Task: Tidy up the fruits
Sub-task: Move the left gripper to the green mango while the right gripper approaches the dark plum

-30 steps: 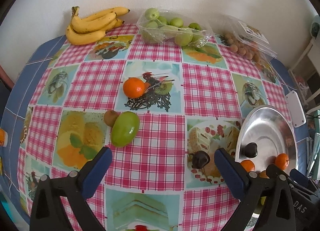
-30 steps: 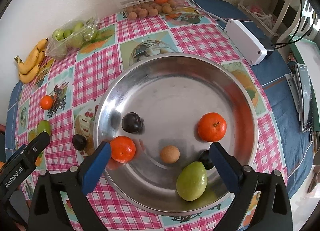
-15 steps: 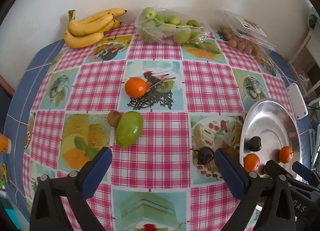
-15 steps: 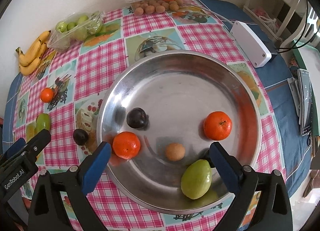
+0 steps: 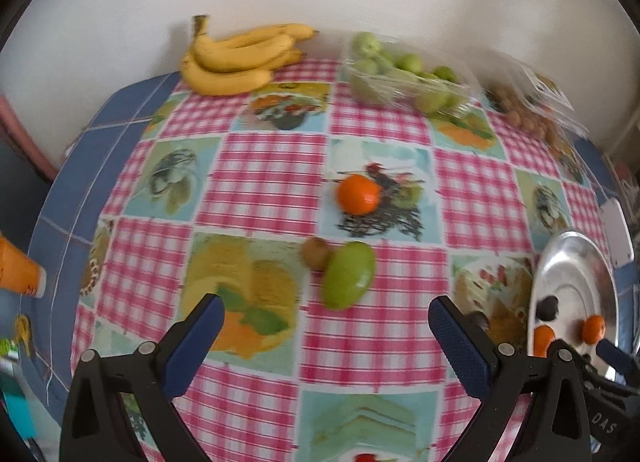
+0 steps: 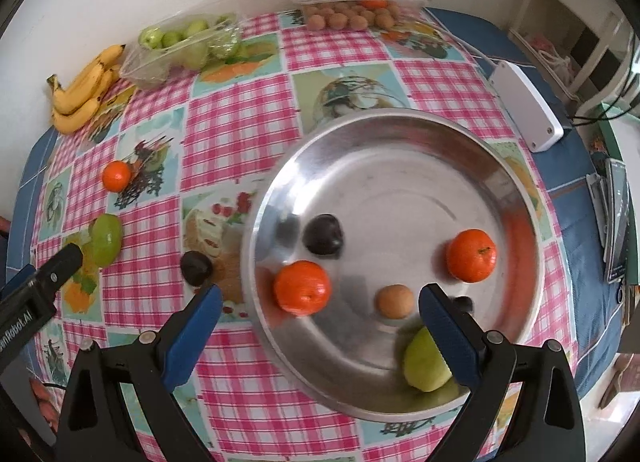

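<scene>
A steel bowl (image 6: 400, 149) holds two oranges (image 6: 303, 288), a dark plum (image 6: 323, 240), a small brown fruit (image 6: 394, 301) and a green mango (image 6: 424, 362). On the checked cloth lie a green mango (image 5: 349, 276), a kiwi (image 5: 316, 253), an orange (image 5: 358, 194) and a dark plum (image 6: 196, 268). My left gripper (image 5: 326, 332) is open and empty, above the cloth just short of the mango. My right gripper (image 6: 320, 322) is open and empty above the bowl's near-left rim.
Bananas (image 5: 240, 57), a bag of green fruit (image 5: 404, 73) and a clear box of brown fruit (image 6: 352, 13) line the back by the wall. A white power strip (image 6: 526, 109) lies right of the bowl. An orange cup (image 5: 16, 272) is at the left edge.
The left gripper has swung left, so the mango now sits between its fingers' line and the bowl slid to the right edge. The right gripper shifted left over the bowl's rim.
</scene>
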A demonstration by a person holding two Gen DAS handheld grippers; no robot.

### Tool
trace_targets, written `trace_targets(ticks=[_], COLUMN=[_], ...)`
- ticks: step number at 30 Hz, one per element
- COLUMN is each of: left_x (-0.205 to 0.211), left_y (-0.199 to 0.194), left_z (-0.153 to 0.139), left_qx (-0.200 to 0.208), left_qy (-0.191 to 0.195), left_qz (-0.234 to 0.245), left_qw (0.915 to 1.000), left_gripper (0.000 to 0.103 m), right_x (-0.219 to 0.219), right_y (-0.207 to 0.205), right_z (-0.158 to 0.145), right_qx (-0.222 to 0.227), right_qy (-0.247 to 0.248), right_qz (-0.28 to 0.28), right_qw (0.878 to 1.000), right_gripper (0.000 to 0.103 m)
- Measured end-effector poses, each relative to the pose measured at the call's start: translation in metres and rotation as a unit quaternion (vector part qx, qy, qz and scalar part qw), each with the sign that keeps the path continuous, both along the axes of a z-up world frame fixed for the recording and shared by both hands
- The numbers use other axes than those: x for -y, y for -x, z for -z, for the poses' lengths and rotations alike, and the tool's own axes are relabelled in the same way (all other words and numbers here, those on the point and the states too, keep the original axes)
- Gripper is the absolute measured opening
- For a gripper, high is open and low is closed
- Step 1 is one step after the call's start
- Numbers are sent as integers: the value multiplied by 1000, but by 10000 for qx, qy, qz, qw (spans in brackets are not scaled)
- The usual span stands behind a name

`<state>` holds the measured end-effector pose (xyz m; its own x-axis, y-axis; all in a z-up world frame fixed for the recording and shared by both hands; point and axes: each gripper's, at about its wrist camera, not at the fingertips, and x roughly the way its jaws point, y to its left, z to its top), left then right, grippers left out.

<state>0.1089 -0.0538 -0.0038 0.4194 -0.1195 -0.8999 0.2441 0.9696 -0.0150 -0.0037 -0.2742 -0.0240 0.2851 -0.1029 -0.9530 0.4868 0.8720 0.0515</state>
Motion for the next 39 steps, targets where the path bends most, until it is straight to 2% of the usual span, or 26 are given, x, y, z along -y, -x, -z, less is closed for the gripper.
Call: trace_targets(ticks=[8, 12, 19, 24, 34, 39], left_x=[-44, -55, -58, -52, -43, -42], left_y=[-16, -18, -21, -23, -30, -33], left_z=[1, -1, 1, 6, 23, 28], left_qx=[-105, -55, -10, -13, -151, -191], left_qy=[288, 398, 457, 502, 537, 554], left_qz=[-606, -745, -748, -641, -581, -576], left_qw=[9977, 9964, 9961, 9967, 9968, 9966], left_gripper=[103, 103, 103, 103, 103, 103], right_x=[-32, -47, -69, -76, -87, -83], right_y=[-20, -30, -43, -48, -58, -63], right_z=[0, -2, 0, 3, 17, 29], right_qx=[12, 81, 295, 428, 266, 134], right_qy=[-91, -168, -544, -501, -490, -721], right_qz=[-307, -468, -722, -748, -1078, -1018], right_qw=[9995, 9987, 9955, 9950, 9926, 9921], right_gripper=[99, 99, 99, 99, 99, 99])
